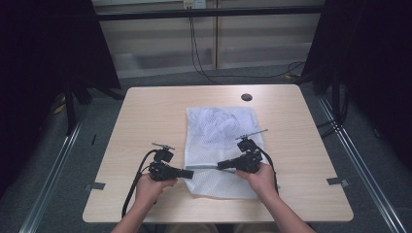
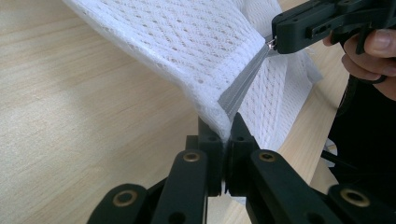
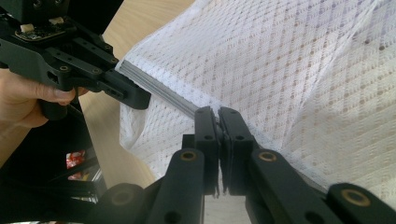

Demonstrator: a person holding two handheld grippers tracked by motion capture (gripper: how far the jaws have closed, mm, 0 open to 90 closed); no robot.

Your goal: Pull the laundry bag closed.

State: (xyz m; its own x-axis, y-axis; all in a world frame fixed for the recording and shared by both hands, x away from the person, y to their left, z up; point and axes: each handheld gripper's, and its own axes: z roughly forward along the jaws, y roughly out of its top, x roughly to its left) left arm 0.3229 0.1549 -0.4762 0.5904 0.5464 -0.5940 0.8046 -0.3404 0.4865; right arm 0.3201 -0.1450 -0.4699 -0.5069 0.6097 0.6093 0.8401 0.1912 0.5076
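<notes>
Here we see the white mesh bag (image 1: 221, 145) at the table's (image 1: 145, 111) six o'clock, its grey zipper (image 1: 204, 167) stretched between our left gripper (image 1: 187, 173), clenched on the bag's corner, and right gripper (image 1: 221, 165), clamped on the zipper; no lettering is legible.

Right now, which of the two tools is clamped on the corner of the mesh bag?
The left tool pinches the mesh bag's corner, where the grey zipper ends; the right tool grips the zipper farther along.
</notes>
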